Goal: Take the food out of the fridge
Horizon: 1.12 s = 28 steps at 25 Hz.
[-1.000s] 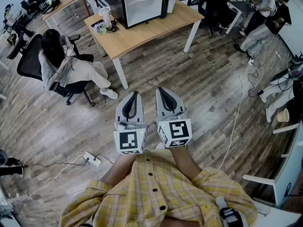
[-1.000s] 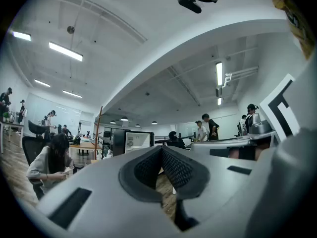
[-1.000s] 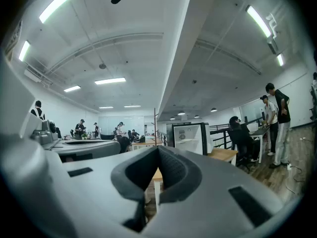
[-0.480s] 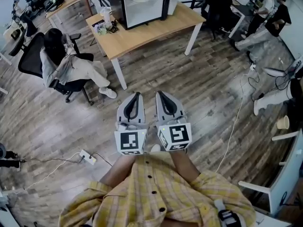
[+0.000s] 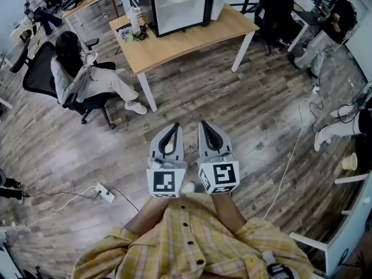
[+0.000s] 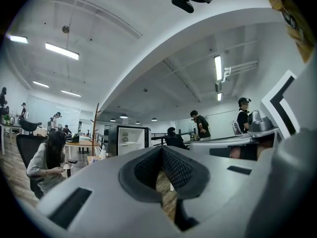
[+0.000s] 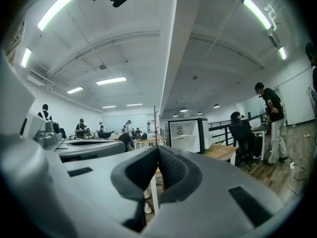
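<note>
Nothing taken yet: left gripper and right gripper are hanging empty, jaws together, well apart from fridge on counter.

The fridge is shown black with a white interior, the table pale wood with white legs. The shirt is checked in yellow, and the floor is planked grey-brown.

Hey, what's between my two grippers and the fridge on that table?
Head view: only bare wood floor and the front strip of the table lie between the left gripper, the right gripper and the fridge. Nothing stands in the way.
</note>
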{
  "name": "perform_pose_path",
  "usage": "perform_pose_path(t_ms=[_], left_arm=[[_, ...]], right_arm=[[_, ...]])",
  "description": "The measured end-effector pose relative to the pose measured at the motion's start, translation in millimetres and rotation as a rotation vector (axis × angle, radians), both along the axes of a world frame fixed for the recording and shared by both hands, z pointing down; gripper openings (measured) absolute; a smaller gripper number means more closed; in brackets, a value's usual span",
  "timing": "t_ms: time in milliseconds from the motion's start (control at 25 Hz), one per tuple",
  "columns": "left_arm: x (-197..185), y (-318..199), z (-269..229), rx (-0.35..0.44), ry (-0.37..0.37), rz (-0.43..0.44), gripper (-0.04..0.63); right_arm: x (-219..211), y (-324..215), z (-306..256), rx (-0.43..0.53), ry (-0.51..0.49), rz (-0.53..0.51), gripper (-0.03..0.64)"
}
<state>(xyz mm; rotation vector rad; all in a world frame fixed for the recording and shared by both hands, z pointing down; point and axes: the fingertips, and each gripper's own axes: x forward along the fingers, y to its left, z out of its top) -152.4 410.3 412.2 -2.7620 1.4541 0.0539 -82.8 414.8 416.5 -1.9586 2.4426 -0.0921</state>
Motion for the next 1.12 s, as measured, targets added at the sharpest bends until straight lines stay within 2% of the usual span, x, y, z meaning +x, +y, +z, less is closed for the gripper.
perform_pose_path(t_ms=[240,440,600,840,1120], left_arm=[[16,-32,7,-0.005,0.004,0.014,0.008],[35,-80,8,-0.006,0.034,0.033,0.008],[52,-121,12,-0.023,0.028,0.043,0.008],[71,-177,4,0.001,0.018,0.053,0.008],[74,-261,-9,0.003,0.002,0.056,0.008]], right_arm=[[16,-25,0,0.017,0.013,0.031,0.008],[31,-72,4,0.006,0.023,0.042,0.008],[45,-112,5,-0.001,0.025,0.048,0.008],[62,-167,-4,-0.005,0.032,0.053,0.008],[60,-251,-17,-0.005,0.04,0.039,0.008]])
